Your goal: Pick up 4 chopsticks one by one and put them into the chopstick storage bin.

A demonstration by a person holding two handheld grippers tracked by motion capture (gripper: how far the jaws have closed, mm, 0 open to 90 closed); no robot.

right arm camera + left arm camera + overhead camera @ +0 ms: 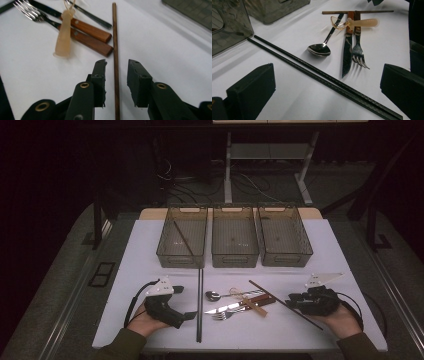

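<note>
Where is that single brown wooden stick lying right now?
The brown chopstick lies on the white table between the right claw's open jaws, beside the wooden handles of the knife and fork; in the high view it slants right of the cutlery.

3 mesh bins (235, 242) line the table's far edge; a spoon (319, 48), knife (347, 56) and fork (359, 53) lie mid-table.

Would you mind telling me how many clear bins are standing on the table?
3, side by side along the table's far edge: the left bin with one brown chopstick inside, the middle bin, and the right bin.
</note>
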